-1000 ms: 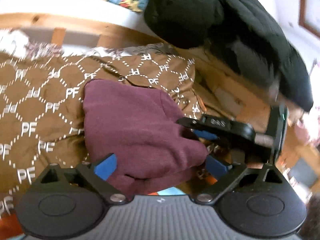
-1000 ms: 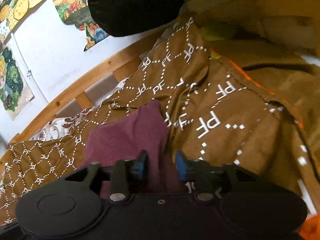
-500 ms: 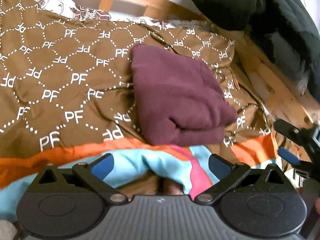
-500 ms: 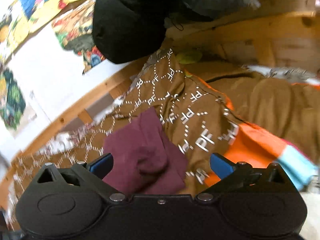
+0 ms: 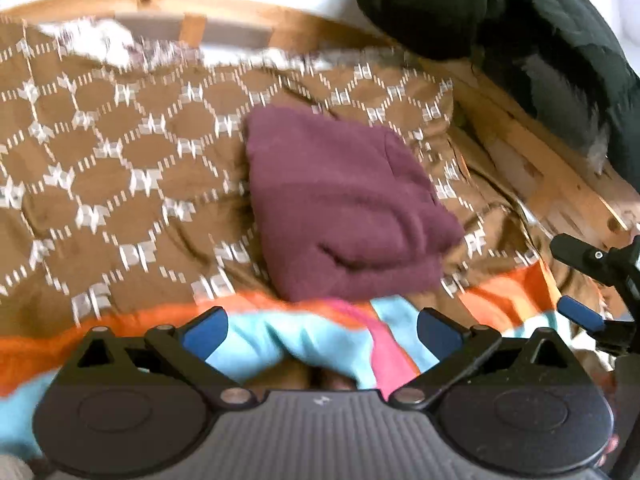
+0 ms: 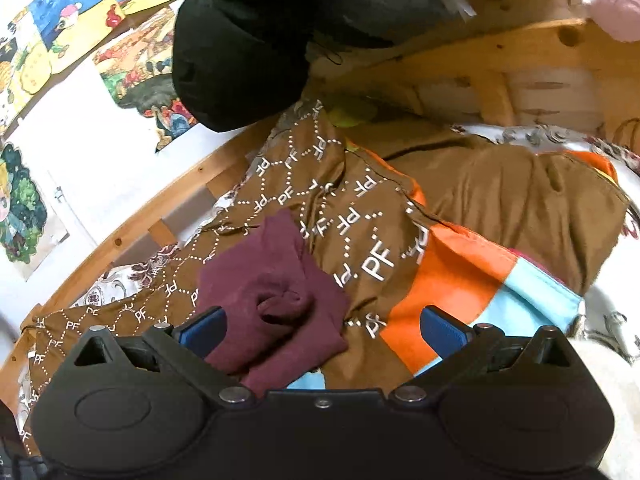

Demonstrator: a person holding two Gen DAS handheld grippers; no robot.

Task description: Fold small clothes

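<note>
Maroon garment (image 5: 344, 208), a soft fleecy knit folded into a plump rectangle, lies on the brown blanket (image 5: 120, 184) near the bed's foot edge, where orange and blue bands run. Left gripper (image 5: 322, 330) and right gripper (image 6: 322, 330) both hang back from it with jaws spread wide and nothing between them; the right's have just been opening. Its top flap seems loosely rolled, though blur hides the seam. Being springy, the thick folds could slump open on the rumpled, uneven blanket.

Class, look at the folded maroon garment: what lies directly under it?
The maroon garment rests on the brown patterned blanket. What lies beneath the blanket there is covered.
</note>
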